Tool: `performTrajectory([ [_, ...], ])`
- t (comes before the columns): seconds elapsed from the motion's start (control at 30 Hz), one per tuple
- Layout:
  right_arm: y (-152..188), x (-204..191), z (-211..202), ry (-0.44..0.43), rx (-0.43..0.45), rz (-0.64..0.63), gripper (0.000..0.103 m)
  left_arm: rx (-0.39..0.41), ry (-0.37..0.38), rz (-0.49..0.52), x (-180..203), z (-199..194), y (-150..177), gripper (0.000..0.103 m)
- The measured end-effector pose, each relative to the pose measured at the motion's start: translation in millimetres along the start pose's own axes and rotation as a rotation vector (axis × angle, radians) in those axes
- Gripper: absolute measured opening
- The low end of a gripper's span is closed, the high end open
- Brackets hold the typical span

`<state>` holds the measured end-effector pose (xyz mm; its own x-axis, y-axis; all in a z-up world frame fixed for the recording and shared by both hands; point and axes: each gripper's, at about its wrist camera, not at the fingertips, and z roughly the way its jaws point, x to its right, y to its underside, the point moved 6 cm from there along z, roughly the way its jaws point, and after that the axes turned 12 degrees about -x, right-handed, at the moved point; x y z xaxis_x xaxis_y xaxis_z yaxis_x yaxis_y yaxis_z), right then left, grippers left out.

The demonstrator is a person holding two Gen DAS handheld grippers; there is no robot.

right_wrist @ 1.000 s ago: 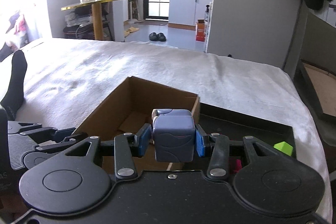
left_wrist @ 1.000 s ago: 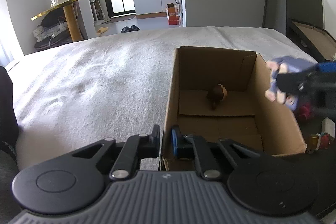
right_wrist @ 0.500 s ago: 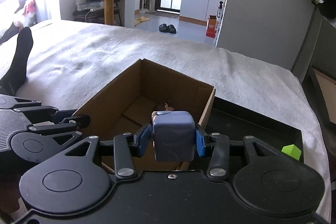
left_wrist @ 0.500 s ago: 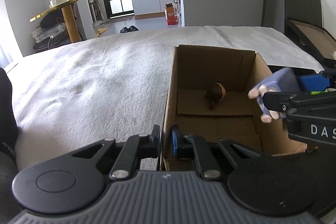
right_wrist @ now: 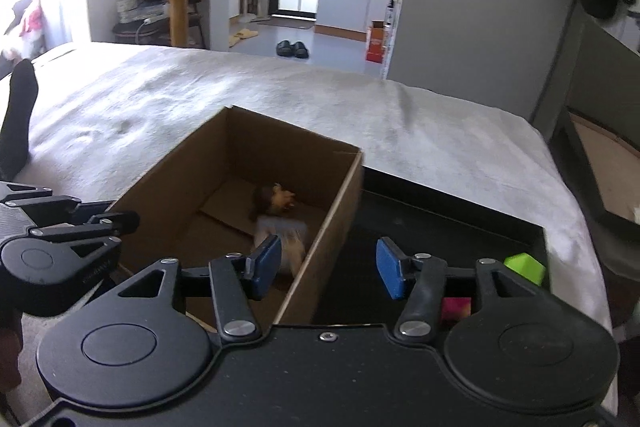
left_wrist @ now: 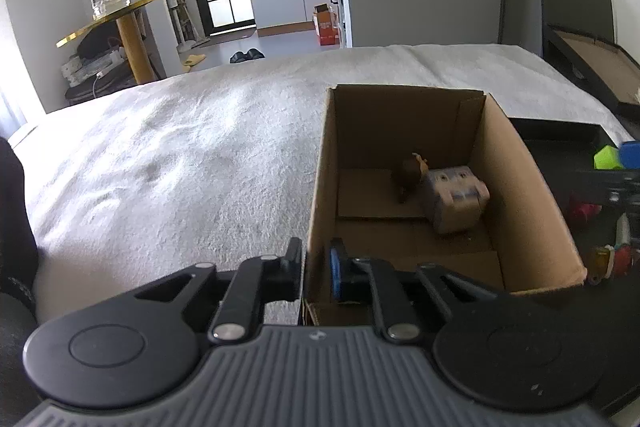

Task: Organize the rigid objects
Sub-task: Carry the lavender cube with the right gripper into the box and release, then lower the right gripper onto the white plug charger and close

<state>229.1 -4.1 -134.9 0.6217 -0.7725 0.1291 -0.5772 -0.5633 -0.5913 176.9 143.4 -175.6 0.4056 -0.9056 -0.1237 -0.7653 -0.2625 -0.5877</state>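
Observation:
An open cardboard box (left_wrist: 528, 187) (right_wrist: 192, 171) stands on a white bed cover. Inside lie a brown figurine (left_wrist: 408, 173) (right_wrist: 274, 201) and a grey-blue block toy (left_wrist: 454, 199) (right_wrist: 282, 231), blurred in the right wrist view. My left gripper (left_wrist: 316, 273) is shut on the box's near wall. My right gripper (right_wrist: 328, 267) is open and empty, straddling the box's right wall above the block. A black tray (right_wrist: 448, 223) right of the box holds a green block (right_wrist: 524, 267) (left_wrist: 606, 157) and a pink piece (right_wrist: 456, 307).
Red and orange toys (left_wrist: 612, 259) lie on the tray by the box's right side. A gold side table (left_wrist: 128, 11) with a glass jar stands beyond the bed. A dark-socked leg (right_wrist: 18, 115) rests at the left.
My right gripper moved over the box, opened and let go of the grey-blue block, which now lies inside by the brown figurine. My left gripper stayed clamped on the box wall.

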Motion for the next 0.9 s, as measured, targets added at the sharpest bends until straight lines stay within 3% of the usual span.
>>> performTrajectory([
  [0.2,23.3,28.0,-5.9,0.025,-0.028,0.059,0.063,0.000,-0.001,0.022,7.3,-2.6,1.2,0.029],
  [0.37,43.1,49.9,-5.9,0.034,-0.057,0.122,0.067,0.013,-0.046,0.049,13.9,-3.4,0.9,0.061],
  [0.47,54.0,61.1,-4.1,0.041,-0.073,0.155,0.068,0.017,-0.056,0.063,17.3,-3.6,0.3,0.069],
  [0.9,86.7,92.1,9.3,0.058,-0.145,0.234,0.068,0.021,-0.077,0.065,16.8,-2.3,-0.1,0.079],
])
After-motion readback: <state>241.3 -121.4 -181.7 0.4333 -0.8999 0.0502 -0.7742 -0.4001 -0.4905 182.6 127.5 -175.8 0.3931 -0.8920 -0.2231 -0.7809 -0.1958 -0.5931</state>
